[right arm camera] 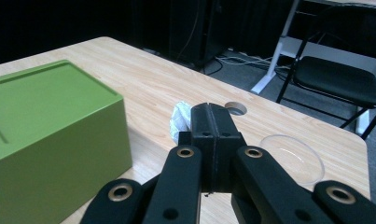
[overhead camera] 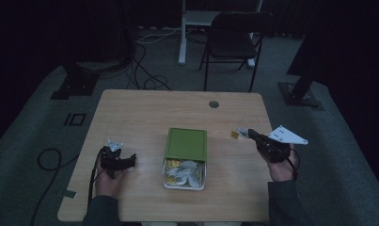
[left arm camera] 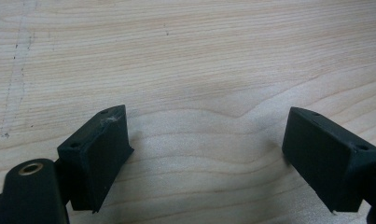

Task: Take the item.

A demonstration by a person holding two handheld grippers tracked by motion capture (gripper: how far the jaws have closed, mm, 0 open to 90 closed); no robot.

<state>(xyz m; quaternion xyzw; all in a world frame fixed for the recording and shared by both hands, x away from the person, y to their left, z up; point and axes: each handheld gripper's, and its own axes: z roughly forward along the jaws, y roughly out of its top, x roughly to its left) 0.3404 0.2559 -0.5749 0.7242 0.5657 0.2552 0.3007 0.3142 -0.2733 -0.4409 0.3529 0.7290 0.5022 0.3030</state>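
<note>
A green box (overhead camera: 186, 142) stands mid-table with its lid slid back, and several white and yellow packets (overhead camera: 183, 172) lie in the open near end. To its right, my right gripper (overhead camera: 249, 133) is shut on a small white packet (overhead camera: 242, 131) with a yellow tag (overhead camera: 234, 135), held just above the table. In the right gripper view the jaws (right arm camera: 212, 112) press together, the white packet (right arm camera: 180, 119) sticks out on their left, and the green box (right arm camera: 50, 135) is close by on the left. Left of the box, my left gripper (overhead camera: 123, 161) rests low over bare wood, open (left arm camera: 206, 144), with nothing between its jaws.
The wooden table (overhead camera: 145, 113) has a round cable hole (overhead camera: 214, 104) near its far edge. A clear round dish (right arm camera: 293, 158) lies on the table beside the right gripper. A black folding chair (overhead camera: 234, 40) and cables stand on the floor beyond.
</note>
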